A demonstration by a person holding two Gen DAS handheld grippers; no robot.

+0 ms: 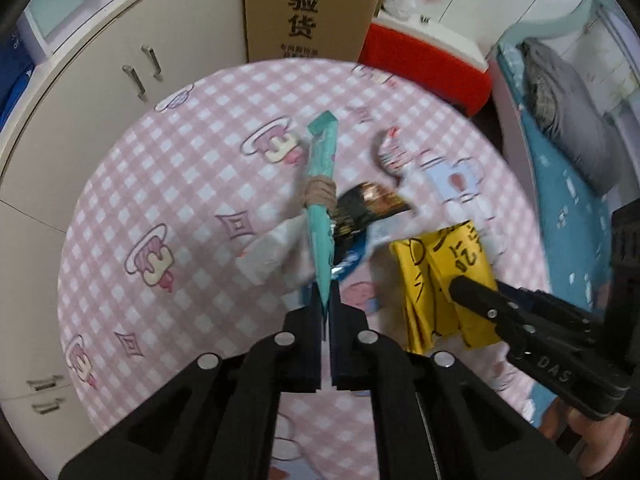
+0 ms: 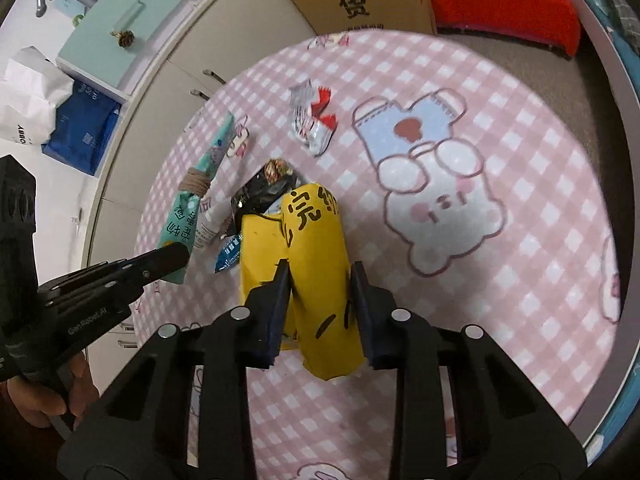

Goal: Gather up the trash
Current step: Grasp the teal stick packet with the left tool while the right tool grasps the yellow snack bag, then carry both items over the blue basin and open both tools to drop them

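Observation:
My left gripper [image 1: 326, 300] is shut on the near end of a teal wrapper [image 1: 323, 200] tied with brown string; the wrapper also shows in the right wrist view [image 2: 196, 196]. My right gripper [image 2: 320, 272] is closed on a yellow packet with black writing [image 2: 316, 264], which also shows in the left wrist view [image 1: 444, 280]. A black wrapper [image 2: 264, 194], a blue and white sachet [image 2: 228, 254] and a white packet [image 2: 210, 226] lie between the two on the pink checked round table [image 2: 520, 288]. A red and silver wrapper [image 2: 314, 118] lies farther back.
A tall cardboard box [image 1: 310, 8] and a red and white box [image 1: 428, 52] stand behind the table. Beige cabinets [image 1: 100, 92] run along the left. A bed with blue sheet [image 1: 560, 200] is at the right. A blue bag [image 2: 82, 136] lies left.

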